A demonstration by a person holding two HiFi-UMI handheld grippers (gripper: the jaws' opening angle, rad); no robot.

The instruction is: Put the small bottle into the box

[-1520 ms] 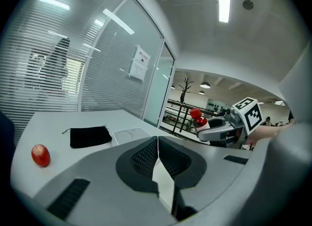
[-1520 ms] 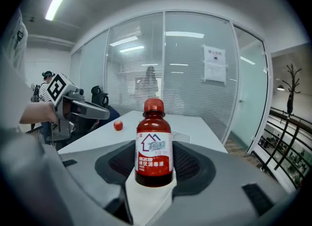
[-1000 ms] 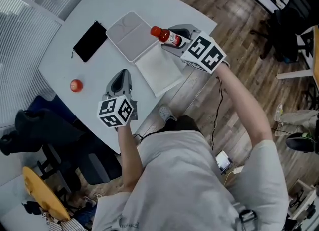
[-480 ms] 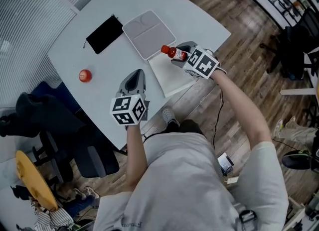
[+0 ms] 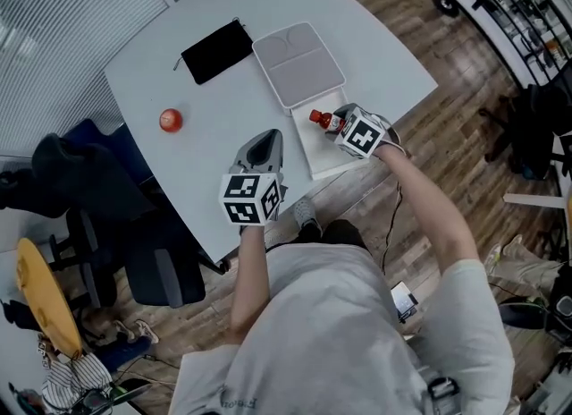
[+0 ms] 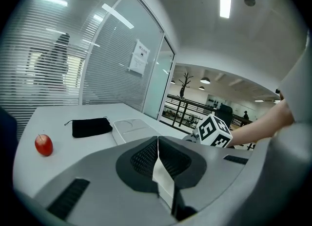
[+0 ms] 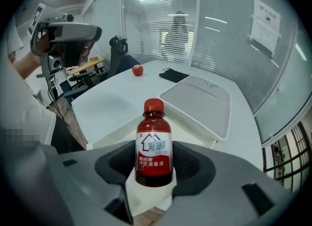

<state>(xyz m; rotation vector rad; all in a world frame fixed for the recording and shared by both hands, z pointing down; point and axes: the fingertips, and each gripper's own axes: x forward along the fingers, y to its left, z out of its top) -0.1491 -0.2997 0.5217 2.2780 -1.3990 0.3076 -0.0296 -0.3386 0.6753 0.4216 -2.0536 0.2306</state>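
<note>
An office with blind-covered glass walls and a wood floor (image 5: 447,109) holds a pale rounded surface (image 5: 223,91), seen from steeply above. On it an open box (image 5: 299,64) lies with its two halves side by side: a shallow grey tray farther off and a white half at the near edge. The right claw (image 5: 338,121) is over that white half and grips a small bottle (image 5: 323,119) with a red cap and dark red contents. In the right gripper view the bottle (image 7: 154,144) stands between the two dark pads (image 7: 187,164), which press its labelled body from both sides, cap pointing away from the claw (image 7: 154,167). Whether the bottle touches the box cannot be told. The left claw (image 5: 264,147) hovers over the near part of the surface, well apart from the box; its own view shows its jaws (image 6: 158,157) shut together with nothing between them. A black pouch (image 5: 218,49) lies beside the tray, and a red apple (image 5: 171,120) sits alone toward the left. A dark chair (image 5: 134,252) stands beside the surface.
</note>
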